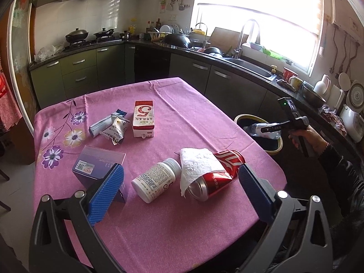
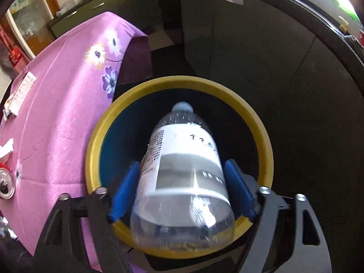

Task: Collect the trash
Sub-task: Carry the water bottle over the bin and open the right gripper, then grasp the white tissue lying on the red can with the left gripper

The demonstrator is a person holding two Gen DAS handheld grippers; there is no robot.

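My right gripper (image 2: pixel 182 162) points down over a round bin with a yellow rim (image 2: pixel 182 80) beside the table. A clear plastic bottle (image 2: pixel 182 150) with a white label hangs cap-down between its blue pads (image 2: pixel 126 188); the pads stand slightly off its sides and the bottle is blurred. The left wrist view shows that gripper (image 1: pixel 270 128) and bottle (image 1: pixel 254 129) above the bin (image 1: pixel 241 117). My left gripper (image 1: pixel 180 170) is open above the pink tablecloth (image 1: pixel 182 227), facing a white pill bottle (image 1: pixel 154 182), a paper towel (image 1: pixel 198 163) and a crushed red can (image 1: pixel 218 182).
Farther back on the table lie a red-and-white milk carton (image 1: pixel 143 118), crumpled wrappers (image 1: pixel 111 127) and a purple box (image 1: pixel 97 166). Dark kitchen cabinets and a cluttered counter with a sink (image 1: pixel 250 66) run behind. A person's sleeved arm (image 1: pixel 336 159) holds the right gripper.
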